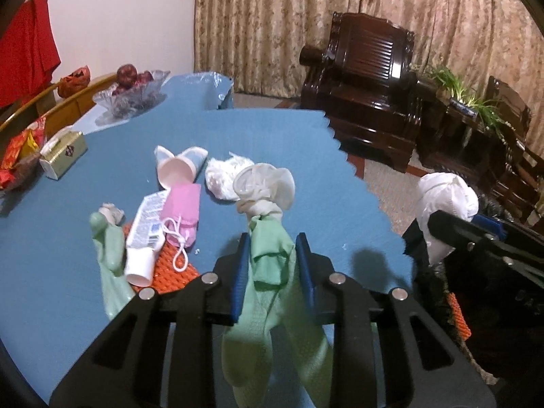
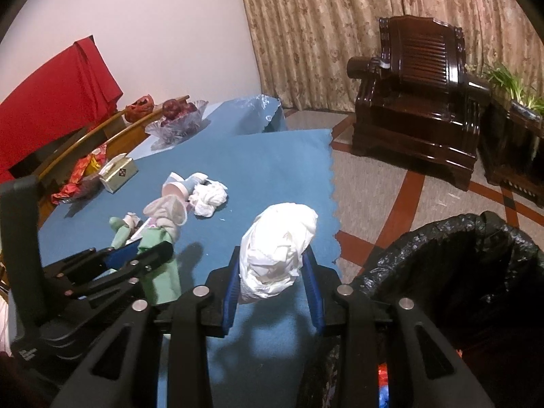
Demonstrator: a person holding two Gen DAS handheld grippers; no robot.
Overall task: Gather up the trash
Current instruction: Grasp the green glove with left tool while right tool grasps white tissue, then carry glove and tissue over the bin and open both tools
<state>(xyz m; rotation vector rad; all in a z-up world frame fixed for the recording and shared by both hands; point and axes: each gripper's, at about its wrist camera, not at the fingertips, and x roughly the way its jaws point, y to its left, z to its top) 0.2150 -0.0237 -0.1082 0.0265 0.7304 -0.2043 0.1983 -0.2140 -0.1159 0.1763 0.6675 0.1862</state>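
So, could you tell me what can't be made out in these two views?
- Bin interior: right wrist view, dark, cut off by the edge.
- Tube print: left wrist view, too small.
- Green glove lower end: left wrist view, hidden behind the left gripper.

I see a pale green glove (image 1: 272, 255) with a cream cuff, a white crumpled bag (image 2: 278, 255), a plain blue tablecloth (image 1: 289, 142), a pink pouch (image 1: 182, 210), an orange textured mat (image 1: 173, 272), floral beige curtains (image 1: 340, 17)
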